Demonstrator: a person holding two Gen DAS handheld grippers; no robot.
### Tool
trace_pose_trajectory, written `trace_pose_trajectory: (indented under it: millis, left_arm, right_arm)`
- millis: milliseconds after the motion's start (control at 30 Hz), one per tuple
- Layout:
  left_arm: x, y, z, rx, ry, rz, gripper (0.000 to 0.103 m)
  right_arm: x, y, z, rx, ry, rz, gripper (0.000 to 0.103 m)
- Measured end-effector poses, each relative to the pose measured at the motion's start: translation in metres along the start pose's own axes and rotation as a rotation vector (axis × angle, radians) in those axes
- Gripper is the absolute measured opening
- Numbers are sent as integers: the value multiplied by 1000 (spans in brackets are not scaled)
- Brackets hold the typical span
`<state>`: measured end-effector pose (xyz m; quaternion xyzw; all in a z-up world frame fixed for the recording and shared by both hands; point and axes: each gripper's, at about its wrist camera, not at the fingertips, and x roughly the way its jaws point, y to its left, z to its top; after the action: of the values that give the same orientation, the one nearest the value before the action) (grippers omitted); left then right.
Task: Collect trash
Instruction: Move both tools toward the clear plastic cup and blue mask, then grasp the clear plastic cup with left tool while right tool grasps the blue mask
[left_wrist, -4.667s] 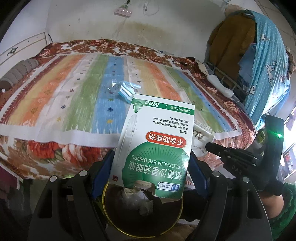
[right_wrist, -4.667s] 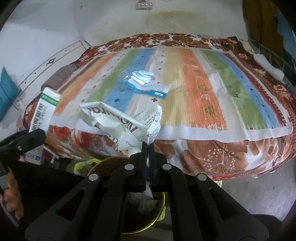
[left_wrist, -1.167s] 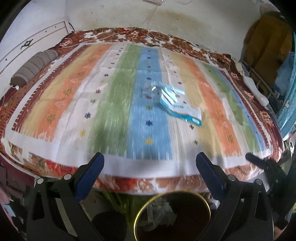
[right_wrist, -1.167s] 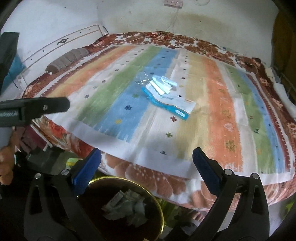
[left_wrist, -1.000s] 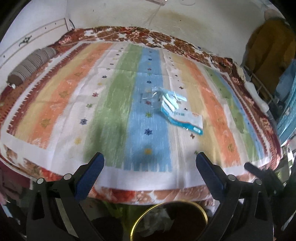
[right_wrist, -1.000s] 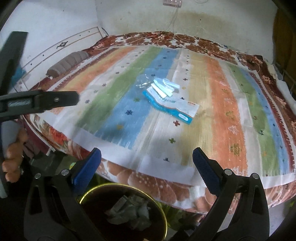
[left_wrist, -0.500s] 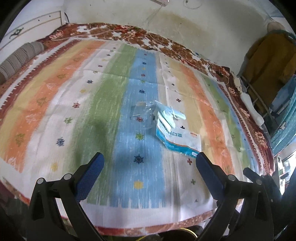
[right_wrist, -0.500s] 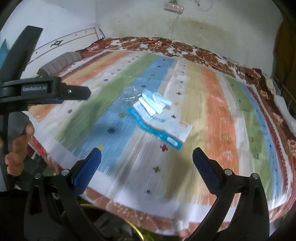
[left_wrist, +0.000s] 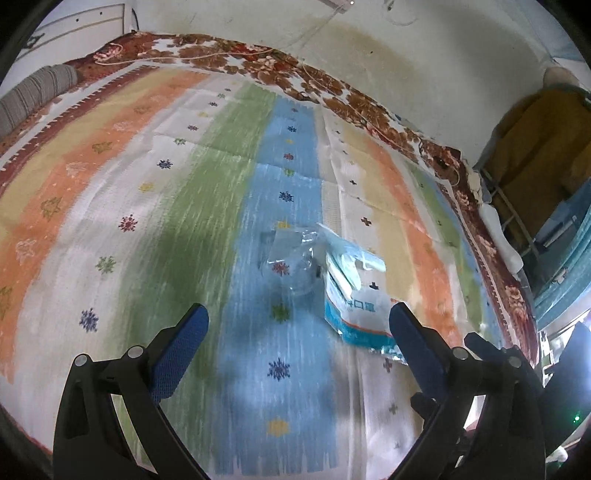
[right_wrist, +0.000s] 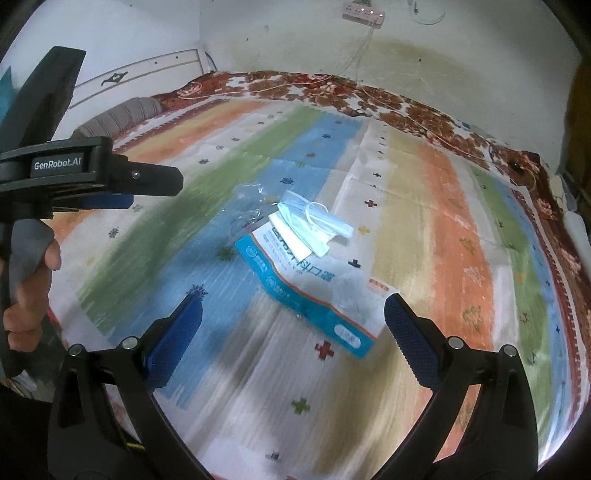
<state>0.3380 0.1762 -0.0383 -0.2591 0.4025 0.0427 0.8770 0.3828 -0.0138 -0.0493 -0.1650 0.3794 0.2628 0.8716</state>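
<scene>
Blue-and-white mask packet (right_wrist: 314, 295) flat on striped bed (right_wrist: 443, 229), folded masks (right_wrist: 310, 225) atop, clear wrapper (left_wrist: 291, 258) beside, left gripper (left_wrist: 299, 325) and right gripper (right_wrist: 293, 317) jaws wide open and empty, both nearer than half a second ago.

A striped bedspread (left_wrist: 236, 206) in orange, green, blue and cream bands, dotted with small star and cross motifs, covers the bed, and a dark red floral blanket (right_wrist: 424, 107) shows beyond its edges toward 12 and 3 o'clock. In the right wrist view a grey ribbed bolster (right_wrist: 118, 114) lies at about 10 o'clock by a white headboard (right_wrist: 147, 72), and a pink power strip (right_wrist: 364, 13) hangs at 12 o'clock on the stained white wall (right_wrist: 461, 48). In the left wrist view, yellow-brown cloth (left_wrist: 535, 147) and blue patterned cloth (left_wrist: 569, 266) hang at about 3 o'clock, beside the bed.
</scene>
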Motion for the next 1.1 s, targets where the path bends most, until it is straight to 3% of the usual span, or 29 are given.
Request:
trace_pose_trajectory:
  millis: [267, 700, 1100]
  left_arm:
    - [32, 7, 12, 6, 40, 10, 89]
    - [68, 17, 32, -46, 74, -80, 69]
    - [88, 21, 40, -51, 95, -106, 69]
  right_arm:
    - [29, -4, 18, -16, -8, 9, 94]
    - [69, -7, 43, -65, -8, 1, 81]
    - [98, -16, 53, -110, 16, -11, 64]
